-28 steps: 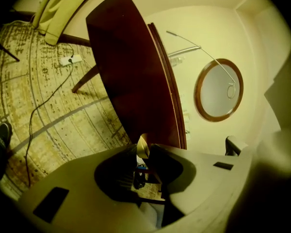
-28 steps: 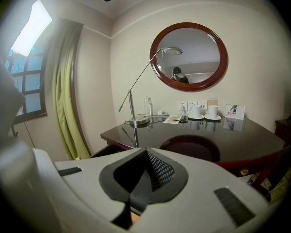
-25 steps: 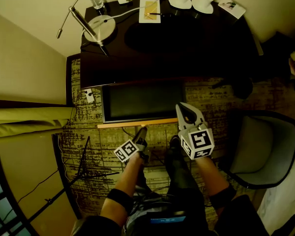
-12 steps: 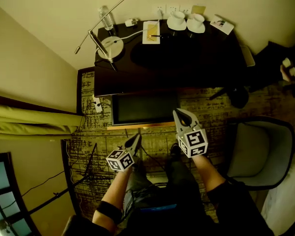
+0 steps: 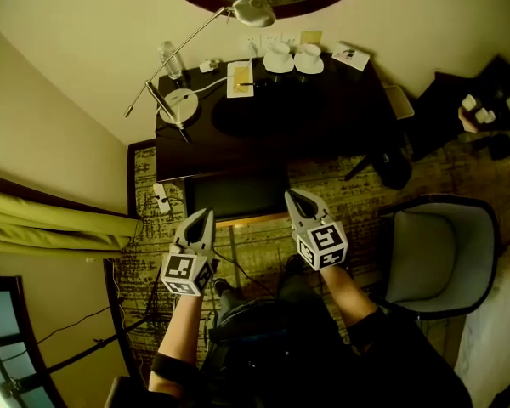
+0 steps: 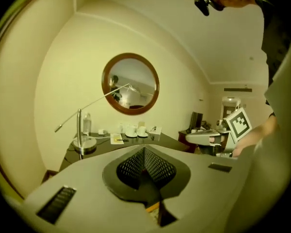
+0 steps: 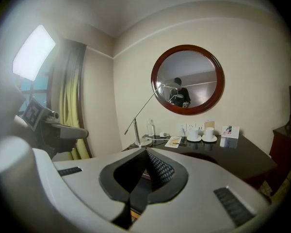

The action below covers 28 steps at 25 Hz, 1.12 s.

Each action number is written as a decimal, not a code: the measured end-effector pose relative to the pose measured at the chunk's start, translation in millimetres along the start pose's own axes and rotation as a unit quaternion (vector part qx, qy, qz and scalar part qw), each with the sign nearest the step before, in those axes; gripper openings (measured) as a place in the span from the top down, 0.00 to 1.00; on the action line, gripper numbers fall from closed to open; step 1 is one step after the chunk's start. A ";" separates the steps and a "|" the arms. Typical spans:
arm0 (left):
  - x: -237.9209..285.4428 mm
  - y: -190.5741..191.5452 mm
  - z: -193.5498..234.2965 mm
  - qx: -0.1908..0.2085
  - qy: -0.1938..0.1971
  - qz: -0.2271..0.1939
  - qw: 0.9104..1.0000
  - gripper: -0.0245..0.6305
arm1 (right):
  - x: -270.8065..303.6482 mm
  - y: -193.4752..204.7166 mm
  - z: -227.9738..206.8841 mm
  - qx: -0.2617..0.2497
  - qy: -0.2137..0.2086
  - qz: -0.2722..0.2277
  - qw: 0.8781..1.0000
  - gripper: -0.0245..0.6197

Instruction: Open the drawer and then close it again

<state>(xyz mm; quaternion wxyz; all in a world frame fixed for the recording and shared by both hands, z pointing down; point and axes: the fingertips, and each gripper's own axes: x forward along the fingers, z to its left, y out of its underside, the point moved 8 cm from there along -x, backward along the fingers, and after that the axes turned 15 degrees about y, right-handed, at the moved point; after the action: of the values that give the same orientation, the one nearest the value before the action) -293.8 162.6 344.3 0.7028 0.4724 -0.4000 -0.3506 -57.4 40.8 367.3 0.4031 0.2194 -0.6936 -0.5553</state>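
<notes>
Drawer noted open, drawn out from under the dark surface. Its pale front edge is seen nearest the person. The inside is dark and no contents can be made out.

Left hand-held gripper: jaws are seen closed tip to tip in its own view, with nothing between them. Right hand-held gripper: jaws likewise pressed together and empty.

Drawer placed ahead of and below both hand-held grippers. Its left front corner lies under the left tips and its right side under the right tips. No contact is seen; both are judged to be held above the level of the surface, since each gripper view looks across its top.

Beyond the tips, on the surface: a lamp toward the left hand-held gripper and cups further ahead. A chair is noted well off to the right hand-held gripper's outer side.

Opening is judged done; closing is left.

Handling, judged: a stiff wooden box on runners, moderate in weight, free along one line only. No handle can be made out. It is best pushed at the middle of the front edge, squarely. A push at one corner may skew and jam it. Closed tips may slip on a smooth front.
</notes>
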 end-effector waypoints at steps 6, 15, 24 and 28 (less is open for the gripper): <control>14.2 -21.3 -18.4 0.049 -0.005 -0.007 0.999 0.96 | -12.5 -1.9 -20.8 0.017 0.017 -0.002 1.000 0.95; 51.0 -26.3 -61.2 0.037 -0.006 -0.029 0.999 0.96 | -28.5 2.4 -71.4 0.009 0.007 0.004 1.000 0.95; 71.6 -13.5 -100.0 0.051 0.015 -0.014 0.998 0.96 | -42.5 16.9 -105.6 0.017 0.013 0.011 1.000 0.95; 75.0 -11.8 -102.2 0.058 0.041 -0.011 0.997 0.96 | -49.0 19.2 -105.8 0.020 0.039 0.013 0.999 0.95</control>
<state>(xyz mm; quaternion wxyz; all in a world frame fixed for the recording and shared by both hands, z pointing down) -171.3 132.8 326.6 0.6863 0.5308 -0.3848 -0.3149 58.7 20.3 376.2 0.4326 0.2395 -0.6912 -0.5270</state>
